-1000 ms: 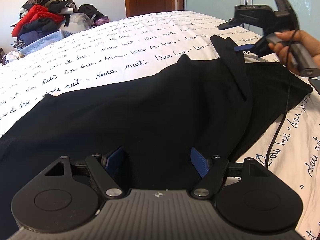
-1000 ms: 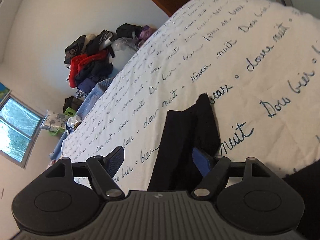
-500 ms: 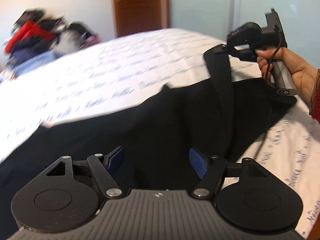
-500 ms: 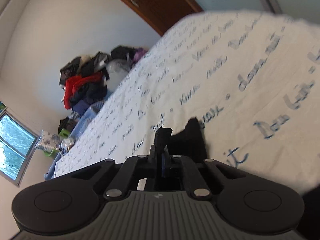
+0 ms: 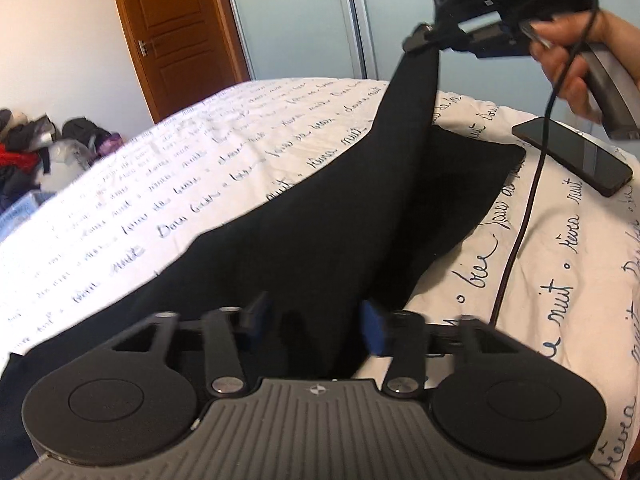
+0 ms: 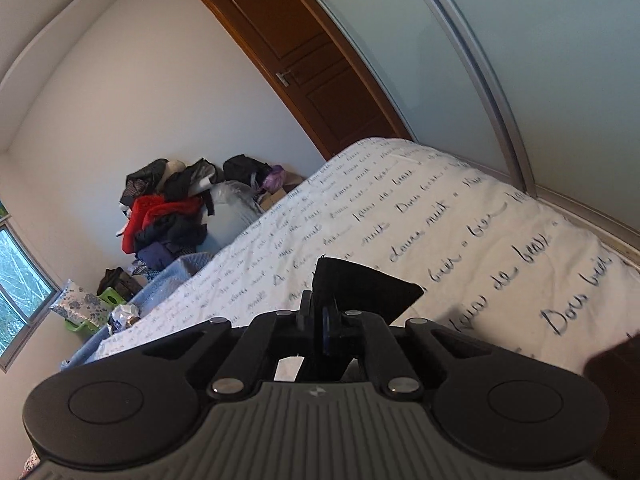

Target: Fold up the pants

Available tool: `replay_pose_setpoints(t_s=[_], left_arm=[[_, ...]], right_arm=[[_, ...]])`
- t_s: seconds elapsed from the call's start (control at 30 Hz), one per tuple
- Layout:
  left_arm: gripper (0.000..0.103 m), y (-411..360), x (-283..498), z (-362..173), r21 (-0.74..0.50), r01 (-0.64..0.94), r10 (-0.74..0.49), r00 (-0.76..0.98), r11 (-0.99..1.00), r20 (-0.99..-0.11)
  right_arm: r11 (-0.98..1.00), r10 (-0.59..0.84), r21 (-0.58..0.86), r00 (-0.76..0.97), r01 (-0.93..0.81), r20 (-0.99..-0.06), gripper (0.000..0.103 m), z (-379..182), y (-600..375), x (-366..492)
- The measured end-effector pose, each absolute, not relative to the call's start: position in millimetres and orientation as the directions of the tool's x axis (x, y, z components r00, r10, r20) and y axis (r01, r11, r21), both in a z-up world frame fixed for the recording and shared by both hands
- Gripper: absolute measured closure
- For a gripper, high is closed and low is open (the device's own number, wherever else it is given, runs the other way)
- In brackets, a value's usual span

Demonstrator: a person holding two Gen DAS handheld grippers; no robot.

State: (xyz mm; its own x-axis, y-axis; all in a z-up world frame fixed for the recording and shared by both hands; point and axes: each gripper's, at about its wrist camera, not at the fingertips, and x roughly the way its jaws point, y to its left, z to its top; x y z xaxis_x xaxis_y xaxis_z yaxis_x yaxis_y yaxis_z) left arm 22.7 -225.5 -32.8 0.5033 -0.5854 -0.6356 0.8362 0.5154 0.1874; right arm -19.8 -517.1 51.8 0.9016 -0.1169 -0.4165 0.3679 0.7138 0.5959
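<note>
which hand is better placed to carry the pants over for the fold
Right, probably. The right claw is shut on a corner of the black pants, lifted off the bed. The left claw has just been closing, with cloth between its pads but not yet pinched.

Bed far side: bare printed sheet on the bed (image 5: 208, 184), open passage.
Bed right edge: phone (image 5: 572, 156) and cable (image 5: 524, 216) lie in the way.
Middle: raised black pants (image 5: 328, 224) stretch across.
Beyond bed: clothes pile (image 6: 164, 212) against wall.
</note>
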Motion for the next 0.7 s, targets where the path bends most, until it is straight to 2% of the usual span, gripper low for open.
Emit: replay_pose_setpoints(t_s=[0.07, 0.1, 0.13, 0.2, 0.3, 0.43, 0.53, 0.63, 0.7], left_arm=[[0.076, -224.8, 27.0, -33.8, 0.152, 0.838, -0.595, 0.487, 0.523, -0.639], [0.08, -223.5, 28.0, -32.3, 0.141, 0.837, -0.598, 0.486, 0.529, -0.638], [0.084, -222.4, 29.1, -30.7, 0.134, 0.834, -0.601, 0.488, 0.536, -0.633], [0.085, -219.6, 28.1, -26.5, 0.117, 0.838, -0.618, 0.481, 0.533, -0.622], [0.085, -215.6, 22.9, -23.3, 0.118, 0.859, -0.634, 0.454, 0.498, -0.626], [0.085, -216.4, 16.7, -30.4, 0.118, 0.878, -0.637, 0.423, 0.463, -0.644], [0.085, -219.0, 18.6, -37.1, 0.124, 0.877, -0.623, 0.422, 0.464, -0.658], [0.078, -218.7, 23.1, -38.3, 0.098, 0.874, -0.616, 0.411, 0.476, -0.672], [0.064, -216.1, 23.5, -33.9, 0.08, 0.874, -0.616, 0.4, 0.479, -0.678]], right_arm=[[0.706, -0.111, 0.595, 0.89, 0.384, -0.443, 0.099, 42.0, -520.7, -18.6], [0.7, -0.107, 0.599, 0.886, 0.39, -0.452, 0.099, 39.2, -524.2, -16.4], [0.699, -0.108, 0.598, 0.884, 0.392, -0.454, 0.099, 36.9, -526.1, -16.5], [0.718, -0.122, 0.588, 0.899, 0.372, -0.42, 0.099, 41.3, -524.9, -19.1], [0.744, -0.152, 0.556, 0.904, 0.37, -0.399, 0.099, 47.7, -518.0, -32.6], [0.716, -0.209, 0.497, 0.83, 0.49, -0.517, 0.099, 15.2, -524.2, -50.3], [0.662, -0.194, 0.533, 0.807, 0.527, -0.558, 0.099, -10.0, -529.3, -63.4], [0.694, -0.196, 0.462, 0.762, 0.553, -0.618, 0.097, -16.5, -523.1, -57.3], [0.704, -0.215, 0.421, 0.736, 0.572, -0.642, 0.094, -16.0, -521.7, -54.6]])
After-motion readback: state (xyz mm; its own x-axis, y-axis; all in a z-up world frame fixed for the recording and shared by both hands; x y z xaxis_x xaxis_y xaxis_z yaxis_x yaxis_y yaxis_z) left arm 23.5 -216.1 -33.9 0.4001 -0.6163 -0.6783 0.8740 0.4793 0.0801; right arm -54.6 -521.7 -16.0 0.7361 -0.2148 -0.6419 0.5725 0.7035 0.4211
